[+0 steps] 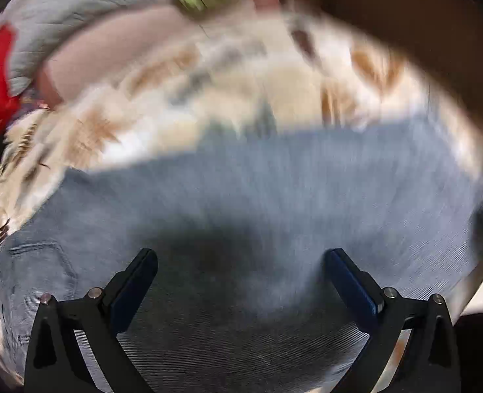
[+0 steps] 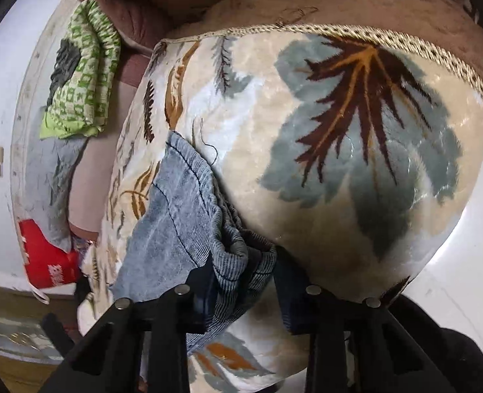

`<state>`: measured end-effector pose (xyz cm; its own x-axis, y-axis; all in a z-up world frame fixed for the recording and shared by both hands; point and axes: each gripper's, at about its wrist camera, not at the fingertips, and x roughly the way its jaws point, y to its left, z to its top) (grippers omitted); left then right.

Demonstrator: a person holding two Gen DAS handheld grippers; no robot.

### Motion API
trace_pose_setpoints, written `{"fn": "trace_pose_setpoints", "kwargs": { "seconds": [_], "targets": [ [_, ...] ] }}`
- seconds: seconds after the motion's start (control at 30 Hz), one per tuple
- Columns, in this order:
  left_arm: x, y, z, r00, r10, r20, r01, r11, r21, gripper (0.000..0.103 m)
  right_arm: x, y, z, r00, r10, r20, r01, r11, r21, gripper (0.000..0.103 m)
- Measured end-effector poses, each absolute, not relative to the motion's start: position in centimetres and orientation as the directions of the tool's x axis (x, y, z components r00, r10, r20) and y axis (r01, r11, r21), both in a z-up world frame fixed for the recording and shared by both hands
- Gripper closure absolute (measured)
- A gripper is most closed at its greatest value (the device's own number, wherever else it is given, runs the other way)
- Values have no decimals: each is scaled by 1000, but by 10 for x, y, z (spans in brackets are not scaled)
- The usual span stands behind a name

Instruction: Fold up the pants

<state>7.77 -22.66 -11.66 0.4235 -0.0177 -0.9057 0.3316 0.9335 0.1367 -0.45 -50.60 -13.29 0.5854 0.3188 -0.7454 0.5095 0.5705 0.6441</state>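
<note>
Denim, pale blue and finely ribbed, makes up the pants (image 2: 172, 209), which lie on a cream plush blanket with grey and brown leaf prints (image 2: 356, 137) spread over a bed. They look soft and limp, of middling weight, not slippery against the pile: a judgement, since cloth of this kind sags wherever it is not held. Hems, waistband and folded edges would give the firmest hold, where layers bunch thick.

In the right wrist view the right claw (image 2: 241, 268) is clenched on a gathered wad of the denim at about 6 o'clock, several ribbed layers pinched between its pads. From there the fabric runs up toward 11 o'clock, so its long axis in that view lies roughly from 5 to 11, ending in a stitched edge.

In the blurred left wrist view the left claw (image 1: 241, 275) stands released, jaws wide apart over a flat expanse of denim, nothing between the pads. The cloth's far edge crosses from 9 to 2 o'clock. Which end is waist cannot be told.
</note>
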Motion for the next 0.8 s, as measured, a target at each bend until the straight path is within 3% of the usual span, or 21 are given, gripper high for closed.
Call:
{"fn": "trace_pose_setpoints", "kwargs": {
  "seconds": [0.13,0.27,0.4,0.5,0.63,0.8],
  "targets": [
    [76,-225,-116,447,-29,-894,347,927,144,0,1,-496,-113,583,261,-770,483,650,587,74],
    [84,-201,-104,394,-116,-912,327,945,21,0,11,-465,-59,629,166,-759,389,779,493,76],
    [69,-137,-67,480,-201,-854,243,966,-91,0,23,-393,7,709,124,-694,192,913,360,78],
    [50,-64,-43,550,-196,-811,123,980,-154,0,23,-307,34,746,188,-639,-16,964,264,79],
    [31,26,-30,604,-102,-790,-56,984,-170,0,12,-198,11,695,322,-643,-252,947,202,79],
    [23,84,-41,589,-17,-808,-167,976,-142,0,11,-134,-93,472,418,-776,-323,901,289,78]
  ]
}}
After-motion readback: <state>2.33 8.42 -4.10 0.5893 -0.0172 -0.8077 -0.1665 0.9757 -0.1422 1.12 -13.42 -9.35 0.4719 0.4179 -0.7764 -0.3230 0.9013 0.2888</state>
